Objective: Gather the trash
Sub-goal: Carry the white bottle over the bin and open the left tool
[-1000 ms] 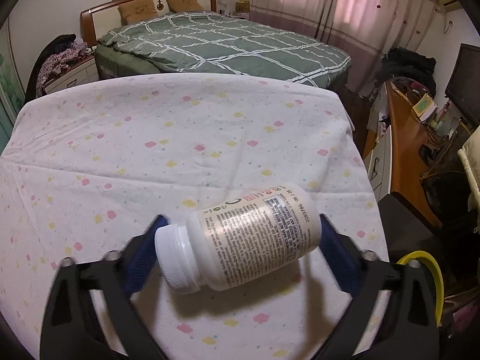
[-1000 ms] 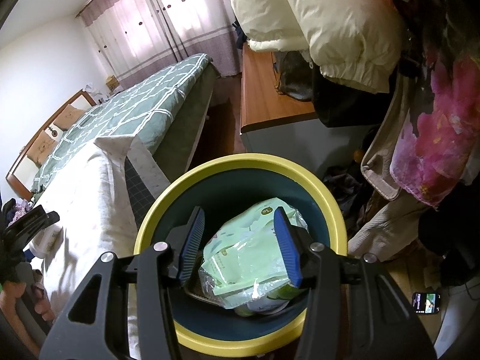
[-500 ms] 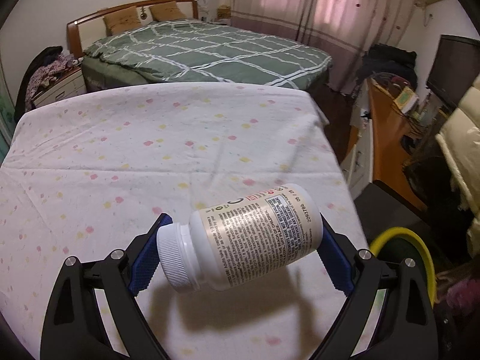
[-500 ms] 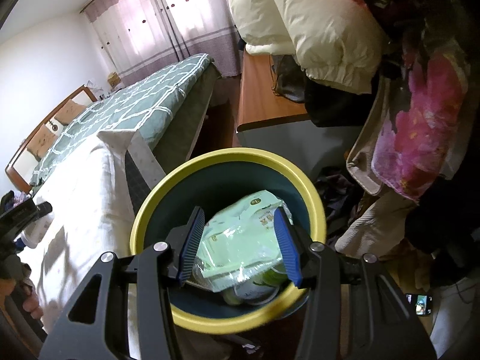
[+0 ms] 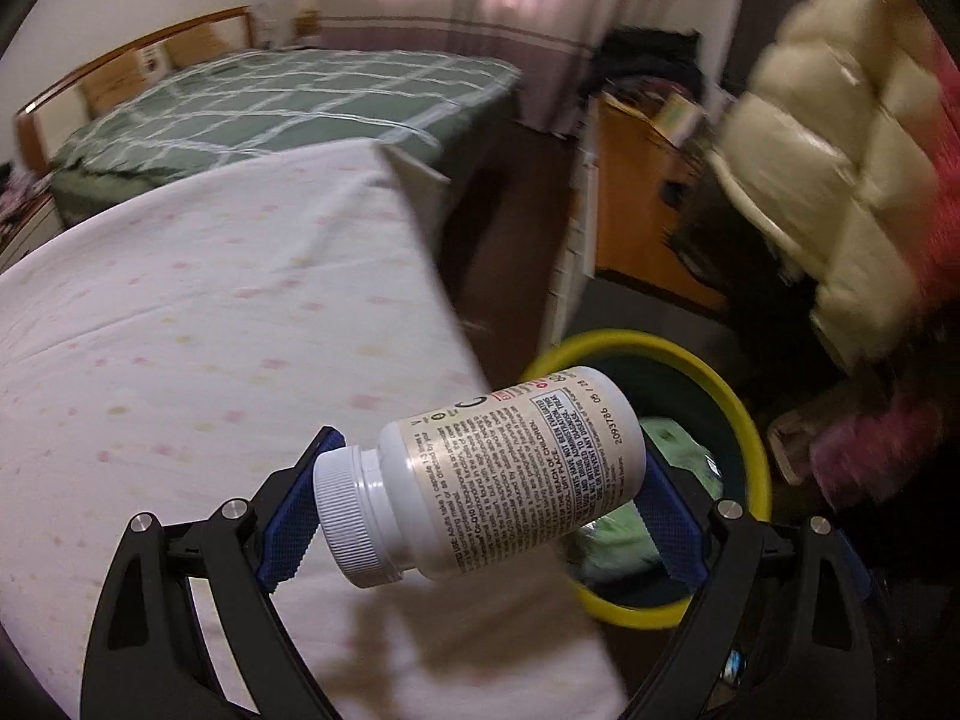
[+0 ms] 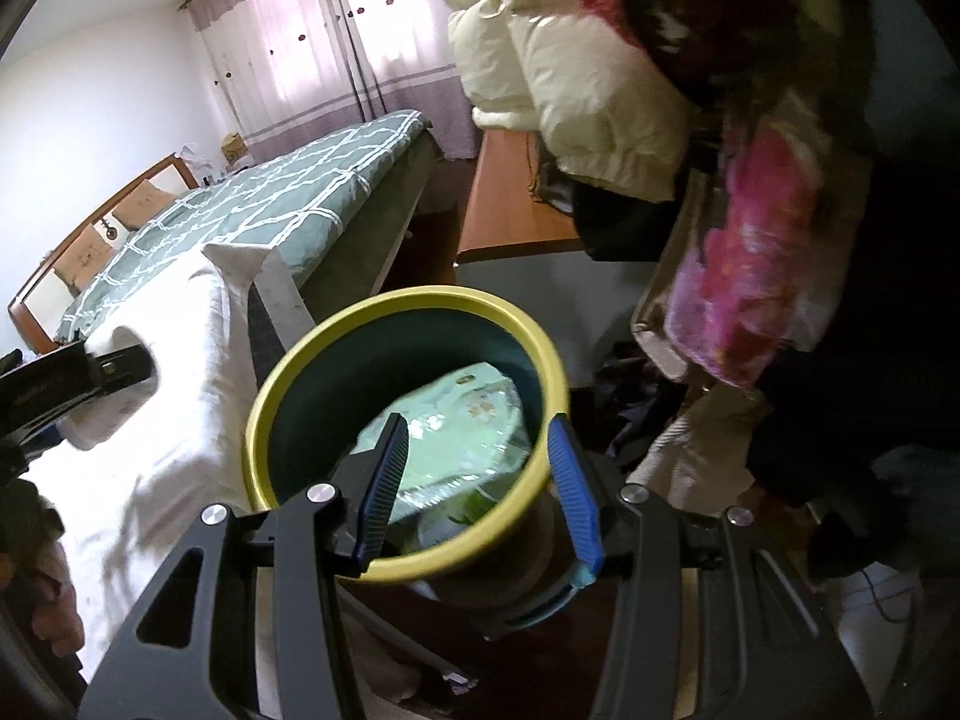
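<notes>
With your left gripper (image 5: 480, 504) clamped wide on the bottle (image 5: 498, 474), centre it over the bin (image 5: 735, 420) ahead before releasing.

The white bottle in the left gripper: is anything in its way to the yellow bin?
Nothing visible blocks it. The bottle hangs in the left gripper at the table edge, and the bin mouth is open, with a green packet lying low inside.
</notes>
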Available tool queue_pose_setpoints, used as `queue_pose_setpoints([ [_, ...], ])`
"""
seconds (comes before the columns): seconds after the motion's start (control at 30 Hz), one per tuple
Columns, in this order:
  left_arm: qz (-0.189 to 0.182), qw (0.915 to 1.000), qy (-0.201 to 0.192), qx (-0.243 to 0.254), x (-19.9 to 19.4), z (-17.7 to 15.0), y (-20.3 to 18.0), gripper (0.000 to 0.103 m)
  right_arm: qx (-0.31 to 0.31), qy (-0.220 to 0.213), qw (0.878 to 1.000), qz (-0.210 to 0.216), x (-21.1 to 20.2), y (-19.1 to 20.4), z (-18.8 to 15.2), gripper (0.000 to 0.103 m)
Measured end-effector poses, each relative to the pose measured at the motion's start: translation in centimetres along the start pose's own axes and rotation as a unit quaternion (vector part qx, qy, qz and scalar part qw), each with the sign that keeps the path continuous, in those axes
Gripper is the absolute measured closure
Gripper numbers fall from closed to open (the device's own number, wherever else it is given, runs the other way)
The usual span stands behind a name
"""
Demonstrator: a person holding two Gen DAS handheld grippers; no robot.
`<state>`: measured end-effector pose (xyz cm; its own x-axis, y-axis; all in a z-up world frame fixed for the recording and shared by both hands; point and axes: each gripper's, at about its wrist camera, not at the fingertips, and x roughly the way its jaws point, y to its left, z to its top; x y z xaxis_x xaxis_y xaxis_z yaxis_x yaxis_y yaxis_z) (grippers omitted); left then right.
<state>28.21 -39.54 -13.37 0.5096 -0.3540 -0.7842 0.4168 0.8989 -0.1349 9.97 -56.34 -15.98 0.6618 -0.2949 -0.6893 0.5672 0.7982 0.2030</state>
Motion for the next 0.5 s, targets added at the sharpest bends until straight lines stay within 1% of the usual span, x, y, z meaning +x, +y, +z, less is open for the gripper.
queue_pose_setpoints([
  [0.13,-0.010,0.9989,0.012,0.044,0.8,-0.8,-4.6,0.012,0.004,0.002,1.000,-0.004,-0.7,-1.5,-0.5,0.056],
  [0.23,-0.013,0.9978,0.027,0.060,2.0,-0.9,-7.0,0.012,0.007,0.005,1.000,-0.007,-0.9,-2.5,-1.0,0.056],
  [0.37,-0.016,0.9961,0.053,0.069,4.3,-0.8,-8.8,0.012,0.017,0.007,1.000,-0.011,-1.2,-4.1,-1.5,0.055],
  [0.43,-0.018,0.9949,0.068,0.072,5.4,-1.0,-9.7,0.012,0.024,0.006,1.000,-0.013,-1.3,-5.1,-1.6,0.053],
  [0.5,-0.014,0.9940,0.081,0.073,6.1,-1.3,-9.9,0.012,0.031,0.009,0.999,-0.015,-1.3,-5.8,-1.7,0.053],
])
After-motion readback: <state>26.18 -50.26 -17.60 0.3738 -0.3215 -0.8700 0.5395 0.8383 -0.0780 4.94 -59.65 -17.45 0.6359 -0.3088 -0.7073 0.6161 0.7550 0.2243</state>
